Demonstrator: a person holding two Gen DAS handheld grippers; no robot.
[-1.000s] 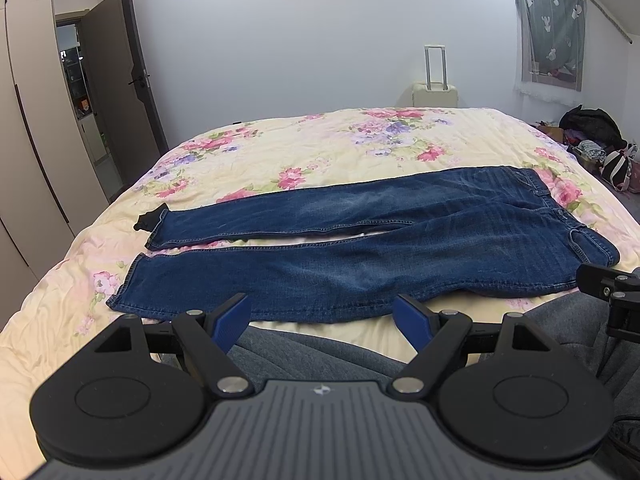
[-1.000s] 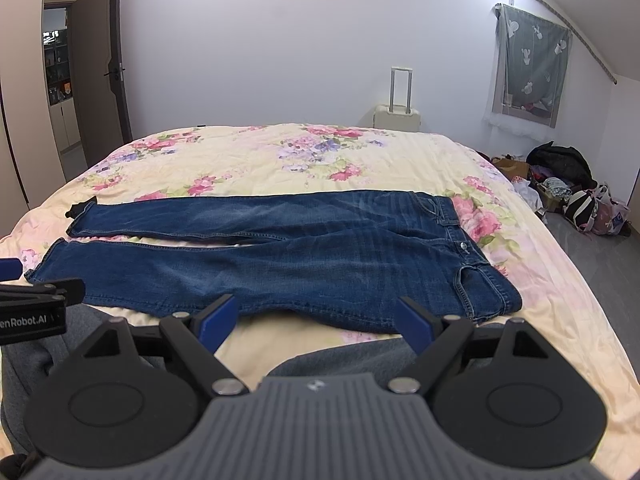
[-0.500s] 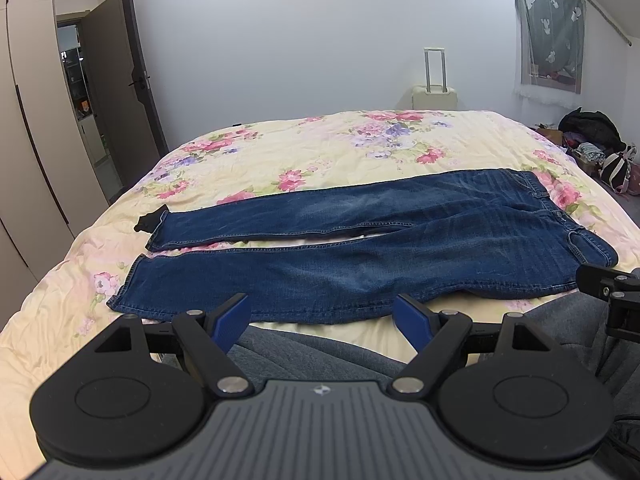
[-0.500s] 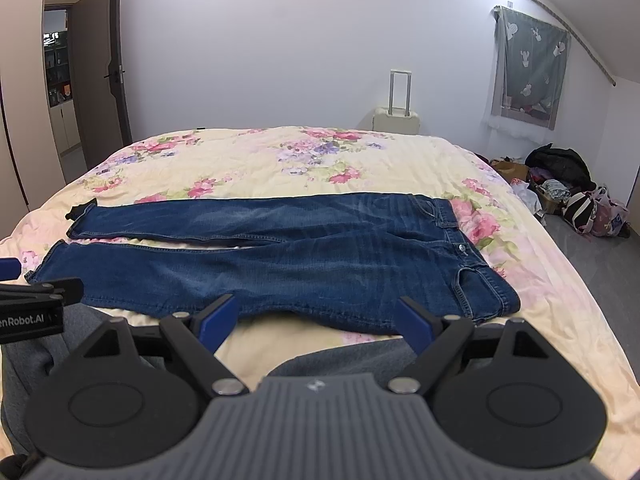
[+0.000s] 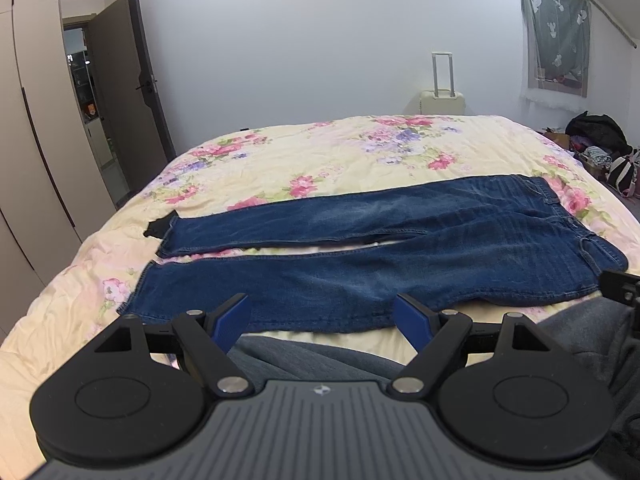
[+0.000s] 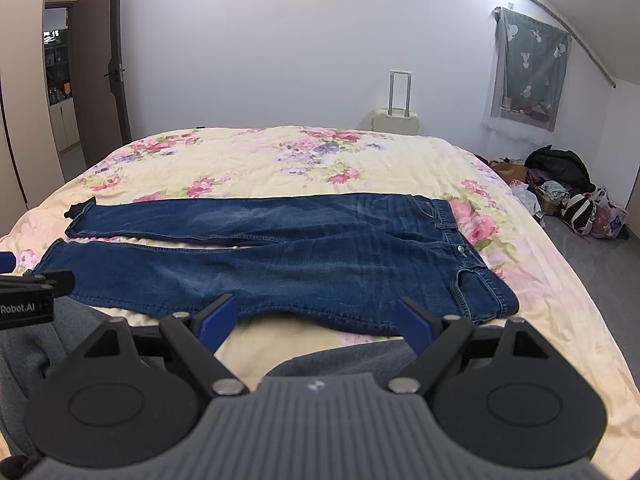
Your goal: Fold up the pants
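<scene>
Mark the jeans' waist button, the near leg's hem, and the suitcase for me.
waist button (image 6: 461, 249), right wrist view, on the metal stud.
near leg's hem (image 5: 138, 292), left wrist view, on the cuff edge.
suitcase (image 6: 396, 121), right wrist view, on its cream body.

The blue pants (image 6: 280, 256) are lying flat across the floral bed (image 6: 256, 160), waistband toward the right, legs stretching left and slightly parted. The right gripper (image 6: 316, 318) is hovering at the near edge, its blue fingers (image 6: 216, 320) spread wide and gripping nothing. The left gripper (image 6: 28, 292) is showing at the left edge.
</scene>
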